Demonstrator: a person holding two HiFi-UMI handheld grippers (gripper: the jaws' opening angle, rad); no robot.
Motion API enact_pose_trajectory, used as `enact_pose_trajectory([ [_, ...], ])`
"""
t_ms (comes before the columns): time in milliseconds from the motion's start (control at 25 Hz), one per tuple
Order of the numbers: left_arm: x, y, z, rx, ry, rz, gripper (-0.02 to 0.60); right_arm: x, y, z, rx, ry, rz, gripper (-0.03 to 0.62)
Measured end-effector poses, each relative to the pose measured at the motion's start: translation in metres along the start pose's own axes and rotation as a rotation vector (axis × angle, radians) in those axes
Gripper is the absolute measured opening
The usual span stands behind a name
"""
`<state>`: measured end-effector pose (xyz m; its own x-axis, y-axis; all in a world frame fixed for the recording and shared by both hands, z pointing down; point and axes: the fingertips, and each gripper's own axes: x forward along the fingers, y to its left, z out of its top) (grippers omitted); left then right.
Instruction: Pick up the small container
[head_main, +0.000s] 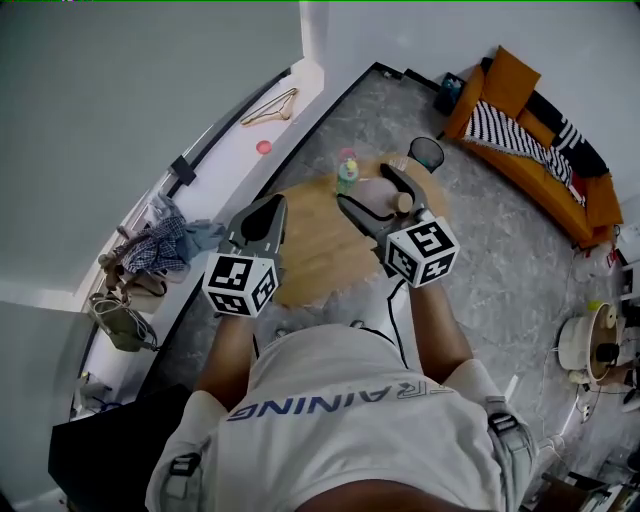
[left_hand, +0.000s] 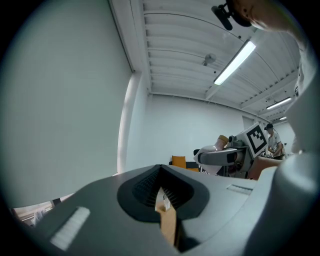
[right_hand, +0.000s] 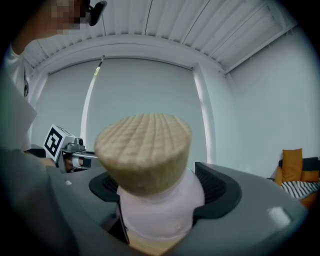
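The small container (right_hand: 160, 210) is a pale pink jar with a cork lid (right_hand: 144, 150). It fills the right gripper view, where my right gripper (right_hand: 162, 192) is shut on its body, one jaw on each side. In the head view the right gripper (head_main: 385, 197) holds the container (head_main: 383, 196) above the round wooden table (head_main: 310, 255). To its left my left gripper (head_main: 268, 210) is shut with nothing in it; its jaws meet in the left gripper view (left_hand: 161, 172). That view also shows the right gripper (left_hand: 220, 156) with the cork lid (left_hand: 223, 140) off to the right.
A green bottle (head_main: 347, 172) stands at the table's far edge, and a dark round object (head_main: 427, 153) is beyond it. An orange sofa (head_main: 530, 140) lies at the far right. Clothes (head_main: 160, 245) and a hanger (head_main: 270, 108) lie on the white ledge along the left wall.
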<state>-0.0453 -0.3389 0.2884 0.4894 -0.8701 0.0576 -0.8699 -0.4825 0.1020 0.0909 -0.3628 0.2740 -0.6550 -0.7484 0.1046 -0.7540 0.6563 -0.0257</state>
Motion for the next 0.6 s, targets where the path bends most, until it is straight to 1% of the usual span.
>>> enact_pose_trajectory([
  [280,0.0039,0.0063,0.0096,0.005,-0.013,0.01,0.003,-0.0024,-0.0021,0.0054,-0.013,-0.01,0.003,0.431],
  [600,0.0067,0.0057,-0.0001,0.01,-0.005,-0.007,0.003,0.0023,0.0018,0.002,-0.028,-0.015,0.012,0.431],
])
